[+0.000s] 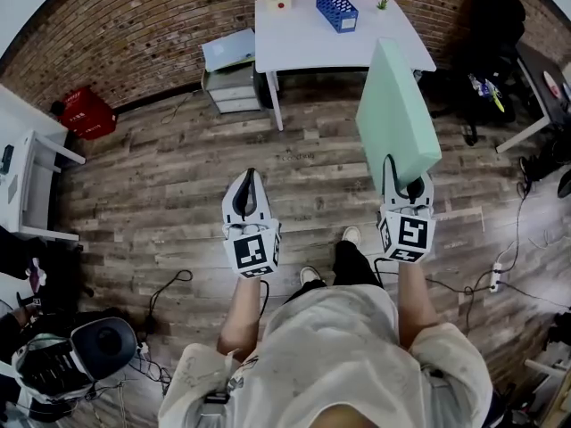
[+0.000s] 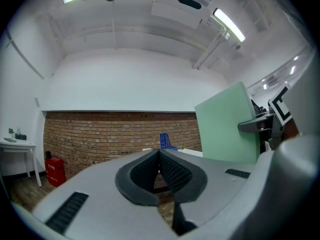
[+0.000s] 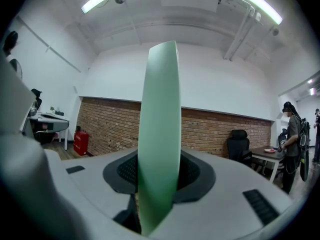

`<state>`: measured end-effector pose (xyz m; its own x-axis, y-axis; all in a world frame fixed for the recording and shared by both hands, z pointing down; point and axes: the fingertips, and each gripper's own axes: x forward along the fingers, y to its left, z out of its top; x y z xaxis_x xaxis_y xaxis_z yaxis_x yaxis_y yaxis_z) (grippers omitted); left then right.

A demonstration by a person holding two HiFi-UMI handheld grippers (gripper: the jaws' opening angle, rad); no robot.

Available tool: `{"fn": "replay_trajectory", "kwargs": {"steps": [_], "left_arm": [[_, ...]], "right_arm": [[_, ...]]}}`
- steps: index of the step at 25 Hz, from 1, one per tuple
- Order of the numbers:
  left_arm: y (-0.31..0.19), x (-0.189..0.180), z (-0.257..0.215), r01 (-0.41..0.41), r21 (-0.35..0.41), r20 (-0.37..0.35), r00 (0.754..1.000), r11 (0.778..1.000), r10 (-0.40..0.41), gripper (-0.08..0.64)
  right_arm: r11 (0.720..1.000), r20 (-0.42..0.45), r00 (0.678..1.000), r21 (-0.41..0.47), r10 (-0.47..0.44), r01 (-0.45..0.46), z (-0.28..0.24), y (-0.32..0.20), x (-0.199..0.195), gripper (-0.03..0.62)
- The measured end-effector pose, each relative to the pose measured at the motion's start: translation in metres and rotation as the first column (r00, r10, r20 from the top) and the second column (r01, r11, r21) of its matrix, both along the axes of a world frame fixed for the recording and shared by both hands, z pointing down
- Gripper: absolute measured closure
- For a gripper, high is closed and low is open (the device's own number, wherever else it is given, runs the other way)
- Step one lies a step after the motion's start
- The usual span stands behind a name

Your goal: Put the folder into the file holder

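My right gripper (image 1: 403, 184) clamped the folder (image 1: 397, 105) by its near edge, a plain, thick, pale green slab rising edge-on ahead of the jaws. It looked light, stiff and smooth-faced, best pinched firmly at that edge. My left gripper (image 1: 251, 185) hung alongside with jaws together and empty, the file holder (image 1: 336, 0) well ahead of both.

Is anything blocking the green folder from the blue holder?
Nothing visible. The right gripper holds the folder; only wood floor lies before the white table bearing the file holder.
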<state>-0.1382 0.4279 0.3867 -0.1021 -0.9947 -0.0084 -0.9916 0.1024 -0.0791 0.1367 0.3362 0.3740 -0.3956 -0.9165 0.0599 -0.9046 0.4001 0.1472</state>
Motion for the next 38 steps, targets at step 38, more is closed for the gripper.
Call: {"fn": "replay_trajectory", "kwargs": {"steps": [38], "left_arm": [[-0.282, 0.107, 0.022, -0.133, -0.132, 0.008, 0.991, 0.982, 0.136, 0.546]], "right_arm": [[0.996, 0.125, 0.992, -0.092, 0.012, 0.000, 0.042, -0.251, 0.078, 0.428]]}}
